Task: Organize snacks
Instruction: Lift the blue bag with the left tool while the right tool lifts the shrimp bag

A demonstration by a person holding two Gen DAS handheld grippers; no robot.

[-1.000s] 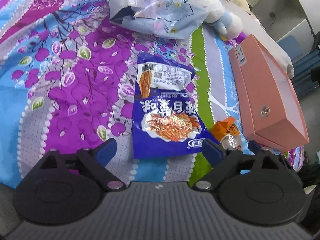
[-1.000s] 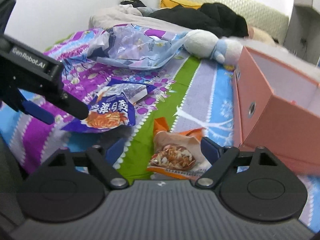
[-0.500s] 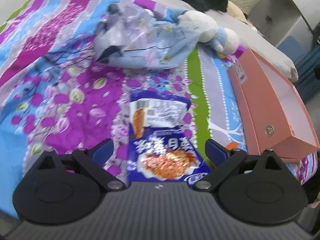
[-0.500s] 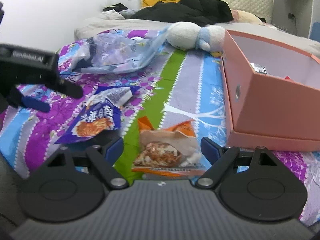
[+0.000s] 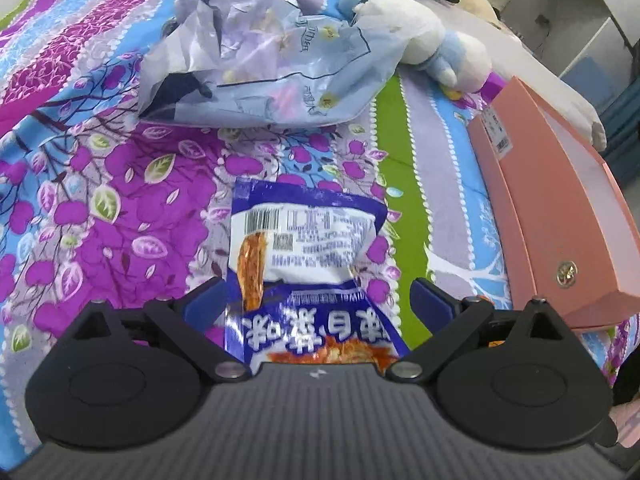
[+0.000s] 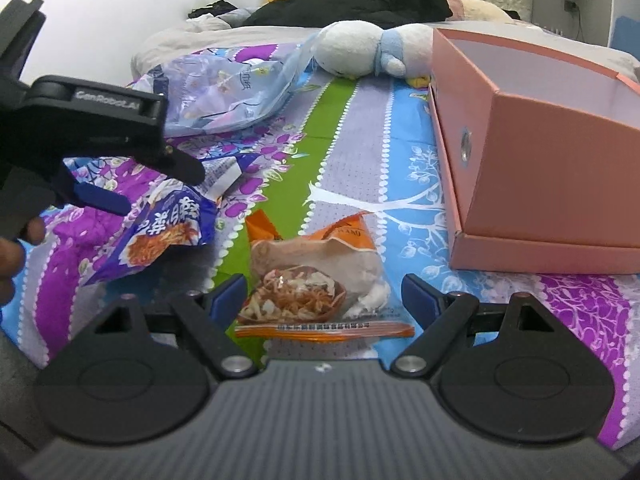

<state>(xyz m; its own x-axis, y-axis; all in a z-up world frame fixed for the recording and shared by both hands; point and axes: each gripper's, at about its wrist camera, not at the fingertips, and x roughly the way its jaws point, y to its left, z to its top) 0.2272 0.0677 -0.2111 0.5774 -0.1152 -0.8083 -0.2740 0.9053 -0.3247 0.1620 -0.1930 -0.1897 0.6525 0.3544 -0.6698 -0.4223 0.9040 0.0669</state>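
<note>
Blue packet (image 5: 308,264) between left hand-held gripper (image 5: 318,300) fingers

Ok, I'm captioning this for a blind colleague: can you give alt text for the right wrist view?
The open right hand-held gripper straddles an orange snack packet lying on a floral bedspread. On the left, the left hand-held gripper is over a blue snack bag; an open pink box sits on the right.

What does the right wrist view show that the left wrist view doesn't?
Only the right wrist view shows the orange snack bag between the open right gripper and the left gripper over the blue snack bag. Only the left wrist view shows that bag's barcode. Both show the pink box, plush toy and crumpled plastic bag.
</note>
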